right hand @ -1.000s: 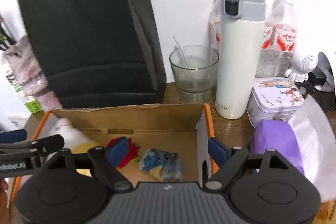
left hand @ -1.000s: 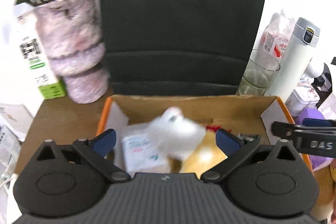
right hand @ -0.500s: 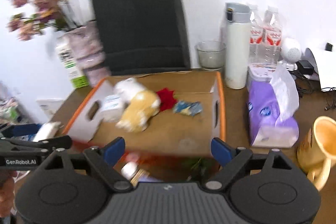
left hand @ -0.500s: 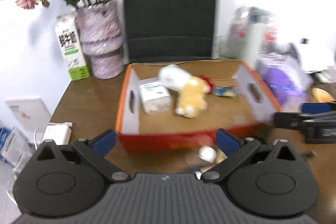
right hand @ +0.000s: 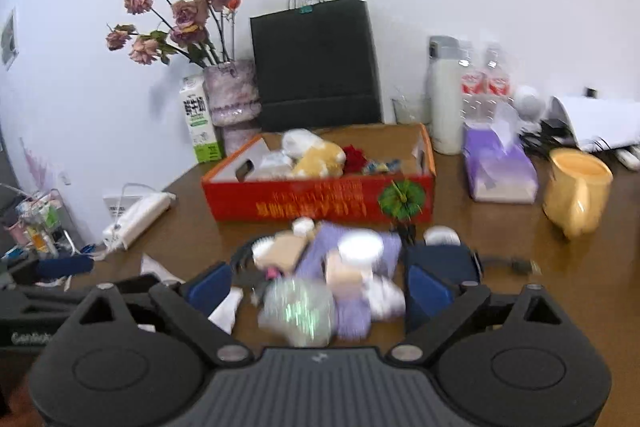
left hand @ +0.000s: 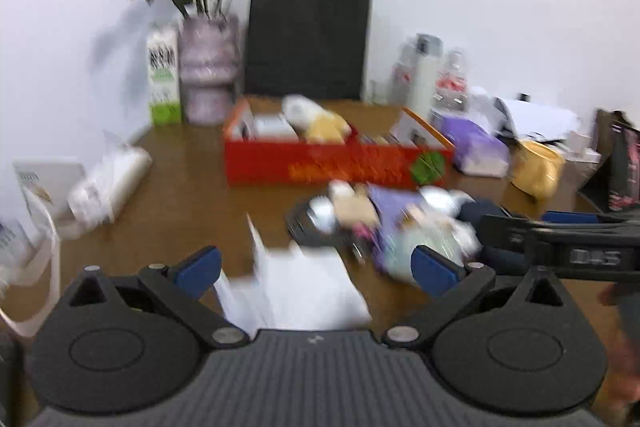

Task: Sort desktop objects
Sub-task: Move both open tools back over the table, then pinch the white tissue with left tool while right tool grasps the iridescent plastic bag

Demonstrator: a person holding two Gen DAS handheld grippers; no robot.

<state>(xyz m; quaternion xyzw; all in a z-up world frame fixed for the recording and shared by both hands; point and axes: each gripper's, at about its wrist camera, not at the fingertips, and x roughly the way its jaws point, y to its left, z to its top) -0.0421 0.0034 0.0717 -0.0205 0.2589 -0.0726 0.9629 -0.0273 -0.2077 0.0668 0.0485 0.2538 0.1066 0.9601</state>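
brown table [right hand: 192,227]: red box [right hand: 320,203], yellow mug [right hand: 576,187], tissue pack [right hand: 500,167].

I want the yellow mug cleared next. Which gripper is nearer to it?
Right. The right gripper faces the pile just left of the yellow mug; the left gripper sits farther left.

Both wrist cameras look forward and slightly down over the bench, side by side, sharing the red box [left hand: 336,163] [right hand: 320,197] ahead.

left claw [left hand: 316,265] | pulled back from red box [right hand: 320,201] | right claw [right hand: 318,291] | pulled back, jaws just widened, nothing gripped
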